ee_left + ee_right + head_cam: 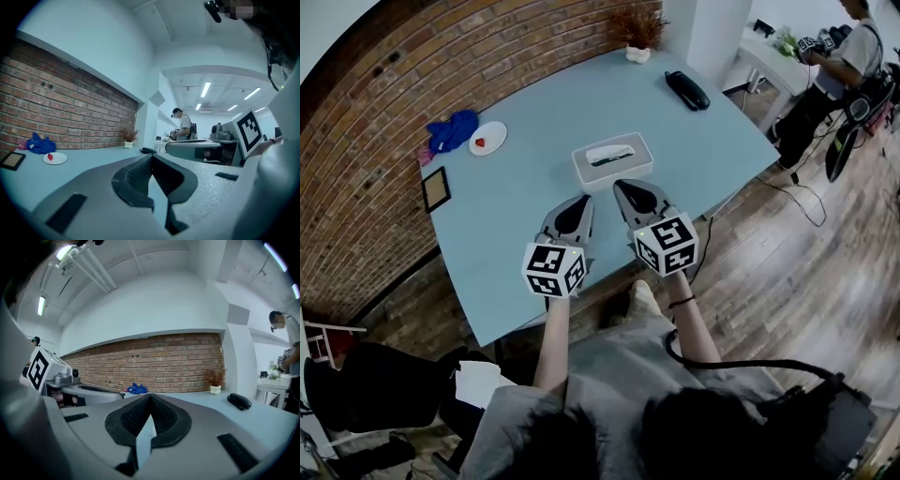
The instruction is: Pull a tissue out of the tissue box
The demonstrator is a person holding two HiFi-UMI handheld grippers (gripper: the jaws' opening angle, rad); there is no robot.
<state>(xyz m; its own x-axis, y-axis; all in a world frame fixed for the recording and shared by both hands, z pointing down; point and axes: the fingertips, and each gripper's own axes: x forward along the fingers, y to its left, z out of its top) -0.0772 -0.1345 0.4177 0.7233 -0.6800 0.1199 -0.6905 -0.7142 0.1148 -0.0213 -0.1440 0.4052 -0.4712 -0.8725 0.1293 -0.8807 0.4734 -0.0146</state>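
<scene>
Tiny, unidentifiable red item on the white plate; standing person, head partly beyond the head view's top edge

Cool, bluish light is filling all three views evenly. Ceiling strips are glowing in the left gripper view, and a tube is shining at the upper left of the right one. Shadows are falling faint on the worktop. Fisheye distortion is bending the brick wall. Dark vignettes are rounding both gripper views' corners. The near body of the left hand-held gripper is blurring.
</scene>
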